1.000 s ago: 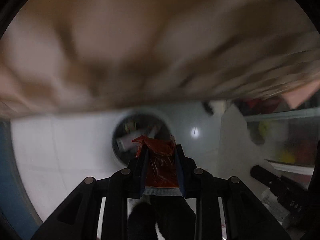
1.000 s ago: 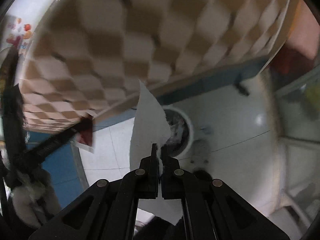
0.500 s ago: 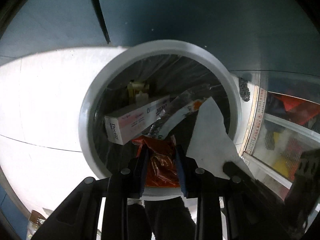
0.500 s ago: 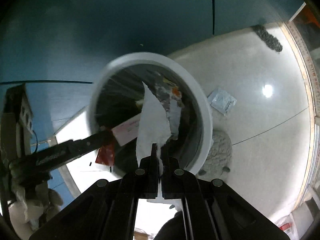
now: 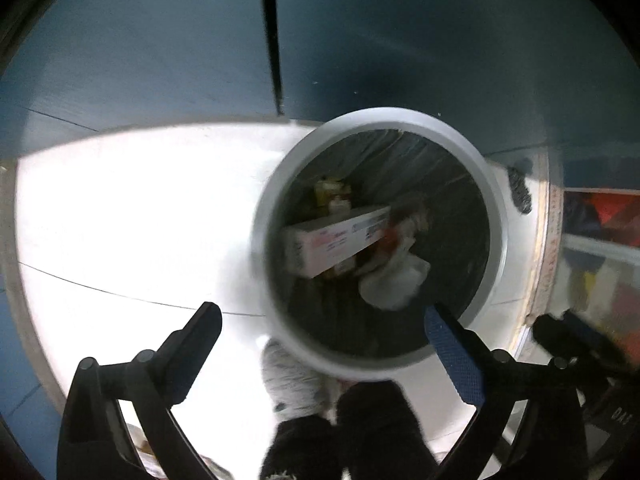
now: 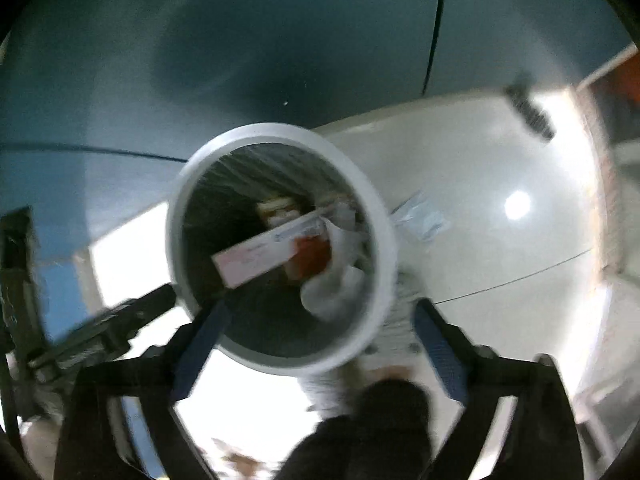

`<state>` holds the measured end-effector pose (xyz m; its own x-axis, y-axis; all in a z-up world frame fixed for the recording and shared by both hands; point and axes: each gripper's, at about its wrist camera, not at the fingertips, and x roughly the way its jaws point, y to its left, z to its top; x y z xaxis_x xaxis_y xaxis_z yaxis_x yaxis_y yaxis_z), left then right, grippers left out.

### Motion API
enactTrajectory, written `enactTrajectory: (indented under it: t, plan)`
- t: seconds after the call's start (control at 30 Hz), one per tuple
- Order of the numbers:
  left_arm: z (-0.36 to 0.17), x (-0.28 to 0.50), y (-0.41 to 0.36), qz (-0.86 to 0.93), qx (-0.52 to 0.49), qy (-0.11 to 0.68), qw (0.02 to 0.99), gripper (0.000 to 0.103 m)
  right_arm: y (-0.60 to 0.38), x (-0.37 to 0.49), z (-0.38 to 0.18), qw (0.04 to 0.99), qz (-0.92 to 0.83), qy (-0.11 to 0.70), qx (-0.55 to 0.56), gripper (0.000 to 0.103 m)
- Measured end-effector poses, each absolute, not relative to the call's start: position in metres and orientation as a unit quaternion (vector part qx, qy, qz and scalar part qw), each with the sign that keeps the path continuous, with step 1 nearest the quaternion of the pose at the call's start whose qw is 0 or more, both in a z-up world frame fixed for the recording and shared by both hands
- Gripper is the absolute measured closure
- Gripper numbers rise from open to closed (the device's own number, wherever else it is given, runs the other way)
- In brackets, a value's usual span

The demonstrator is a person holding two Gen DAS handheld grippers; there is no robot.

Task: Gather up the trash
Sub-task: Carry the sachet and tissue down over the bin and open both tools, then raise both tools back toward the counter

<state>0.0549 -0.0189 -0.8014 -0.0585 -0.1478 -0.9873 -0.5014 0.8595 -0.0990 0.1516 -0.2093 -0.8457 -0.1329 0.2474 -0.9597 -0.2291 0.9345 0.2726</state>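
Left wrist view showed the white paper scrap point(image 5: 394, 286) lying crumpled inside the round bin point(image 5: 266, 216), toward its near right side, with the red wrapper point(image 5: 390, 236) just beyond it, against the end of a long white carton point(image 5: 334, 242) that lay slantwise across the liner. The bin's pale rim ran unbroken around the dark bag. The left gripper point(image 5: 320, 354) hung above the near edge of that rim with its jaws spread wide and nothing between them; one finger point(image 5: 192, 356) stood over bare floor to the left, the other over the bin's right lip. White tiled floor point(image 5: 120, 240) lay open to the left, and a blue wall point(image 5: 400, 40) closed the far side just behind the bin.

From the right wrist camera, the right gripper point(image 6: 320, 356) was likewise splayed and empty, its fingers straddling the near rim point(image 6: 280, 360), with the paper scrap point(image 6: 332, 292) and red wrapper point(image 6: 310, 254) resting below in the bin. A small clear packet point(image 6: 420, 220) lay on the floor just right of the bin. The view was blurred.

Half a second earlier both claws had been closed, the left on the red wrapper and the right on the paper scrap, held over the bin mouth; both pieces had since dropped in.
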Motion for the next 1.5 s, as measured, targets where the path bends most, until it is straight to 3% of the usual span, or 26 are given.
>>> enactTrajectory:
  t: [0.17, 0.43, 0.73, 1.03, 1.23, 1.5]
  plan:
    - [-0.749, 0.026, -0.029, 0.153, -0.195, 0.712, 0.657, 0.000, -0.208, 0.132, -0.799, 0.680, 0.180, 0.707, -0.078, 0.000]
    - [-0.625, -0.004, -0.052, 0.175, -0.183, 0.687, 0.681, 0.000, -0.225, 0.100, -0.694, 0.703, 0.173, 0.681, -0.112, 0.000]
    - [-0.450, -0.018, -0.072, 0.174, -0.170, 0.650, 0.720, 0.000, -0.264, 0.072, -0.511, 0.733, 0.179, 0.651, -0.086, 0.000]
    - [-0.318, -0.033, -0.086, 0.159, -0.170, 0.617, 0.752, 0.000, -0.282, 0.048, -0.331, 0.769, 0.191, 0.602, -0.099, 0.000]
    - [-0.270, -0.045, -0.091, 0.153, -0.163, 0.594, 0.773, 0.000, -0.288, 0.024, -0.267, 0.771, 0.206, 0.594, -0.099, 0.000]
    - [-0.219, -0.028, -0.076, 0.178, -0.118, 0.534, 0.818, 0.000, -0.287, 0.023, -0.225, 0.781, 0.224, 0.581, -0.049, 0.000]
